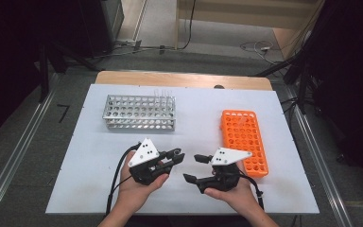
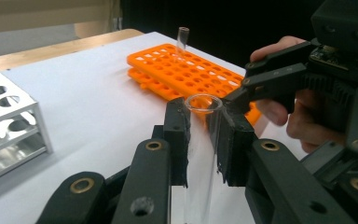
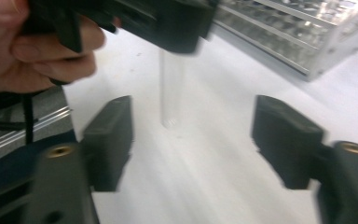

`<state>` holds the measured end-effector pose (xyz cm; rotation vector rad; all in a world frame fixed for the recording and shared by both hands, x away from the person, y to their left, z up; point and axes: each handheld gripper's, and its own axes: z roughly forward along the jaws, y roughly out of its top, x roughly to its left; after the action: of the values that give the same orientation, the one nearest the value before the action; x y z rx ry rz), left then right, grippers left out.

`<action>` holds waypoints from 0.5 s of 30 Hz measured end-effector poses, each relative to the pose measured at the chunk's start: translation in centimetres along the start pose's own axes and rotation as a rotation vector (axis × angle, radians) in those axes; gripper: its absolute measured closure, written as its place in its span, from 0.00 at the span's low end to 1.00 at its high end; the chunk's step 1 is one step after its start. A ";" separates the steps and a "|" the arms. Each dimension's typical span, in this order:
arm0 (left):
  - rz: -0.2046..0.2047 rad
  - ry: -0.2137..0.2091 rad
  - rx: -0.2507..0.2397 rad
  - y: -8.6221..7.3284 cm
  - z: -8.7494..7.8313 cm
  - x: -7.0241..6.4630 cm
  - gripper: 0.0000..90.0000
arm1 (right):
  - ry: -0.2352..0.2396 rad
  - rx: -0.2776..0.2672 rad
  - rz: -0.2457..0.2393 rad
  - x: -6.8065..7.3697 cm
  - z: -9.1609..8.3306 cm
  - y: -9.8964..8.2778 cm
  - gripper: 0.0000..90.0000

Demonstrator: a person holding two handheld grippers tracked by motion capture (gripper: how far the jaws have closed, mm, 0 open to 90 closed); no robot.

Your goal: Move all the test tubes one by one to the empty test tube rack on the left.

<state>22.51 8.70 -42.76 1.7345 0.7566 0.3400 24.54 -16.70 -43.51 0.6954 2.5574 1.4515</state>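
Observation:
My left gripper (image 1: 177,155) is shut on a clear glass test tube (image 2: 200,154), which stands upright between its pads with the open rim above the fingertips. In the right gripper view the tube's (image 3: 171,91) round bottom hangs just above the white table sheet, under the left gripper's body (image 3: 168,23). My right gripper (image 1: 194,168) faces it from the right, open wide, with nothing touching its pads (image 3: 112,140). One of its fingers (image 2: 270,81) reaches close to the tube's rim.
An orange tube rack (image 1: 246,139) lies at the right with one clear tube (image 2: 182,39) standing in it. A metal rack (image 1: 139,112) stands at the back left, with clear tubes (image 1: 163,94) at its right end. The white sheet (image 1: 90,156) covers the table.

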 end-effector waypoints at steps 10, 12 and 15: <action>-0.020 0.059 -0.024 0.8 -1.2 2.6 0.84 | -0.056 -0.033 0.049 -2.9 -3.7 -1.6 0.00; -0.028 0.069 -0.033 1.0 -1.4 3.2 0.84 | -0.075 -0.039 0.054 -3.4 -4.5 -1.9 0.00; -0.031 0.089 -0.036 1.4 -1.7 4.2 0.84 | -0.099 -0.044 0.054 -3.8 -5.6 -2.4 0.00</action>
<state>25.12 12.54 -41.61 1.6813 0.8361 0.4094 25.35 -23.84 -42.98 0.8150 2.4436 1.4457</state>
